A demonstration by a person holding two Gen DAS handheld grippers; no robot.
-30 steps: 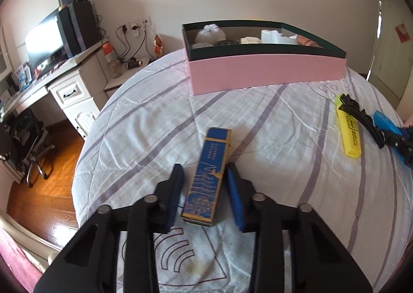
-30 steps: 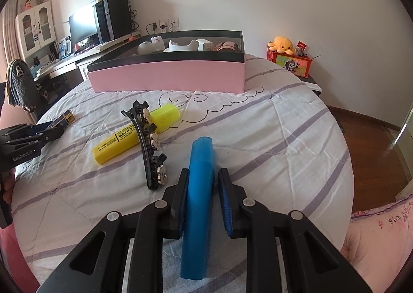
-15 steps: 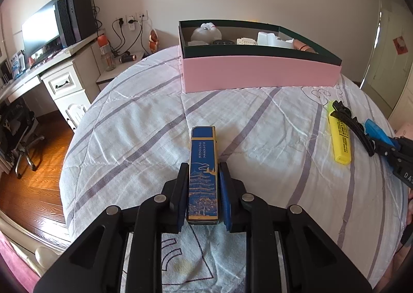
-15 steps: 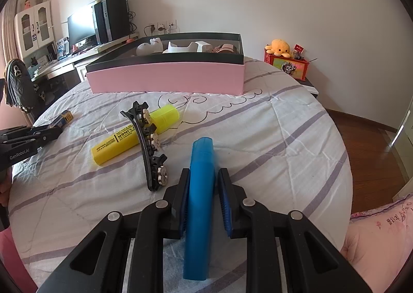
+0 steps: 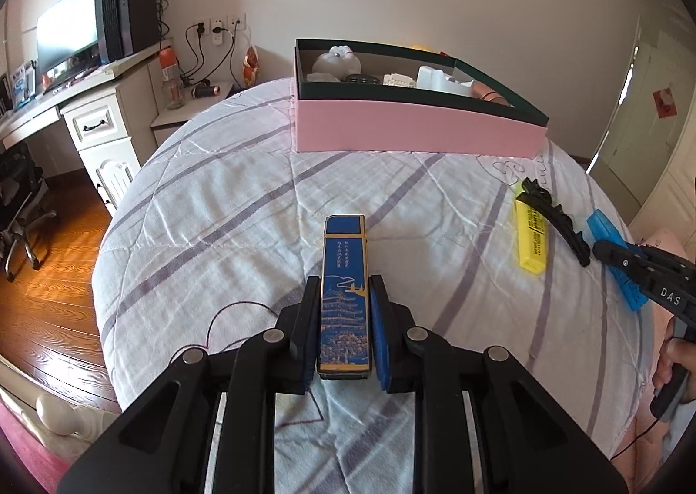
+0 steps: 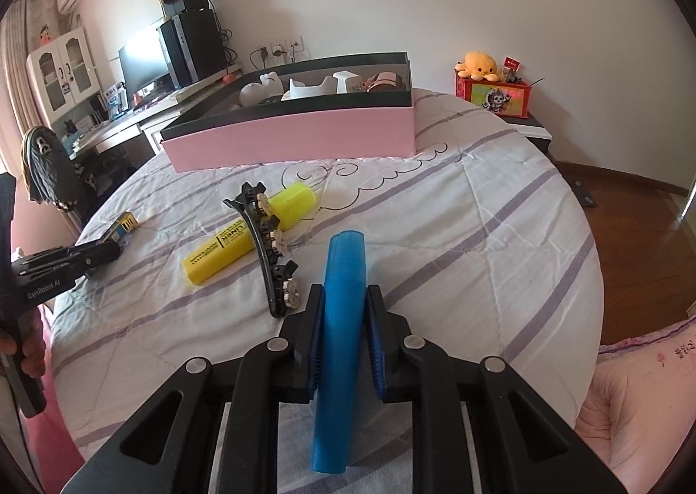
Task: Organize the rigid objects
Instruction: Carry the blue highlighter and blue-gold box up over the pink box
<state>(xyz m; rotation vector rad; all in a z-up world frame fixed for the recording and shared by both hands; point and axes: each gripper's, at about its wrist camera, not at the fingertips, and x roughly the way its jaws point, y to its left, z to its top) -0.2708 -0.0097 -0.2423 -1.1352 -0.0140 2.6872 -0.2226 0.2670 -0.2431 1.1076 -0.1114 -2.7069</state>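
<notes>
Left claw (image 5: 343,322) lifted, one highlighter (image 6: 243,242) (yellow), one clip (image 6: 269,246)

1. Slim box (image 5: 344,294): dark blue, gold pagoda print.
2. Flat case (image 6: 340,333): plain blue.
3. Highlighter (image 6: 243,241): yellow.
4. Hair clip (image 6: 267,250): black.
5. Storage box (image 6: 304,137): pink walls, dark green rim.
6. Bedspread (image 5: 217,207): white, purple stripes.

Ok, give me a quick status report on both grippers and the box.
Left gripper shut on slim blue-and-gold illustrated box. Right gripper shut on flat blue plastic case. Open pink storage box ahead. Yellow highlighter and black hair clip loose on bedspread.
</notes>
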